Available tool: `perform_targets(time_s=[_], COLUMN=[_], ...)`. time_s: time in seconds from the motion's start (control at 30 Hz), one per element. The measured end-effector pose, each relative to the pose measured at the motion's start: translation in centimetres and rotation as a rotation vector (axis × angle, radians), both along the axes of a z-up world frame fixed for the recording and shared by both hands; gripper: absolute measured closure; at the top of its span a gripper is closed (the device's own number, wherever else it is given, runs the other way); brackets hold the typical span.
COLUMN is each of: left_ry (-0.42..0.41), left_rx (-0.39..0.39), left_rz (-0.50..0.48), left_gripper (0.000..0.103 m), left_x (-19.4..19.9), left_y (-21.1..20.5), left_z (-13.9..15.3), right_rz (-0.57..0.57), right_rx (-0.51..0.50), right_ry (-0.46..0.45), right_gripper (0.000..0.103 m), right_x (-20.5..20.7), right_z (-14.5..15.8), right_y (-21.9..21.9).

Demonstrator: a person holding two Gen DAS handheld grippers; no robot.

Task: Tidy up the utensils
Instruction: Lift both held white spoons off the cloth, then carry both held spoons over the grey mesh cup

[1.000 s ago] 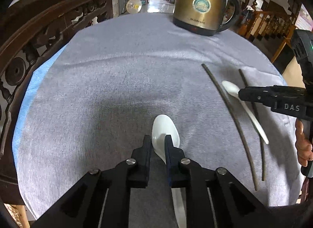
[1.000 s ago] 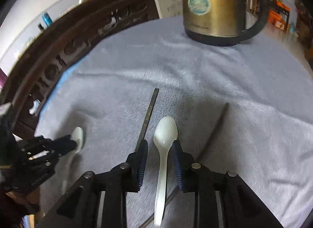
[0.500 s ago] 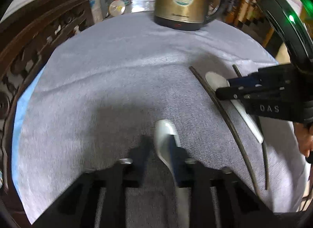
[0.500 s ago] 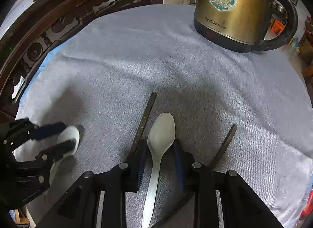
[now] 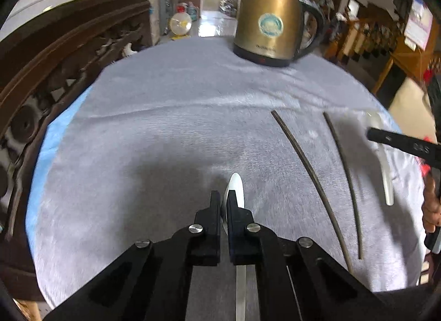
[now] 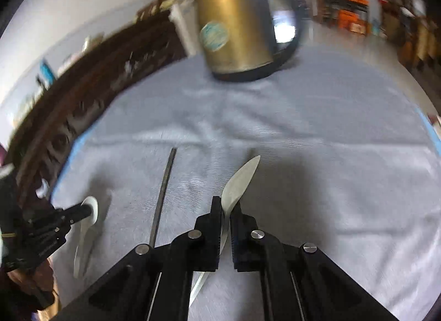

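Both jaws clamped, left gripper (image 5: 224, 205) and right gripper (image 6: 226, 210) each pinching a white spoon (image 5: 236, 186)

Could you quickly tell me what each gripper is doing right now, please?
Left gripper: closed on a white spoon.
Right gripper: closed on another white spoon.

left tongs (image 5: 225, 205): black plastic, two flat fingers (image 5: 214, 210), round silver screws on the joints, wide black arms spreading near the camera | right tongs (image 6: 226, 213): same black shape, silver screws, pale letters on the side in the left view | hand (image 5: 430, 210): bare skin, pinkish brown
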State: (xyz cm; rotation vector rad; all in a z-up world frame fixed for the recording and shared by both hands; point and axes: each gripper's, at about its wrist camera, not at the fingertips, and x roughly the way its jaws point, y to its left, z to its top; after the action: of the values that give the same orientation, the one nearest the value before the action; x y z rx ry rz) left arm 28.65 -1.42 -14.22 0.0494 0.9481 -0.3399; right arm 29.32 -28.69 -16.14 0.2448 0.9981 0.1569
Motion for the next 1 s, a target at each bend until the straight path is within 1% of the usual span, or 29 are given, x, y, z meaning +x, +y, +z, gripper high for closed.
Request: perform_targets(time_s=[0.17,0.27,0.37,0.43,0.53,0.67,0.73,0.83,1.0], left_ry=[-0.04,-0.063,-0.09,-0.112,-0.152,-0.207,-0.236,-0.279,-0.348], left_rx=[-0.058,-0.089,-0.103,-0.115,-0.154,-0.192,-0.217,-0.247,-0.315], left_rz=[0.057,0.097,0.128,0.15,0.176,0.198,0.203,0.195,0.163], left_gripper=[0.099,0.099,0.099,0.099,0.099,0.099,0.099,0.099,0.099], left_x=[-3.0,-4.9,-7.5,-9.0,-11.6,-14.7,-16.3,-18.1,-20.9], left_y=[2.3,3.6,4.5,5.1,5.8,6.4,6.7,6.7,6.7], left_z=[1.7,2.6,3.7,4.4,5.6,7.5,8.6,10.2,12.8], right_rz=[-0.123,-0.188,-0.243,-0.271,-0.304,-0.356,-0.369,-0.372,-0.352], right_rx=[0.081,0.105,0.118,0.102,0.052,0.056,0.051,-0.012,-0.004], right_ry=[-0.097,-0.157,-0.217,-0.257,-0.32,-0.414,-0.452,-0.51,-0.621], right_gripper=[0.096,0.096,0.096,0.096,0.096,0.096,0.096,0.096,0.096], right_x=[-6.4,-10.3,-14.4,-16.9,-20.5,-25.4,-26.9,-28.7,-31.1], right_z=[2.7,3.9,5.1,5.9,7.2,9.0,9.8,11.5,14.3], right_y=[-4.3,-5.8,-6.4,-6.3,-5.1,-4.2,-3.7,-2.5,-0.5])
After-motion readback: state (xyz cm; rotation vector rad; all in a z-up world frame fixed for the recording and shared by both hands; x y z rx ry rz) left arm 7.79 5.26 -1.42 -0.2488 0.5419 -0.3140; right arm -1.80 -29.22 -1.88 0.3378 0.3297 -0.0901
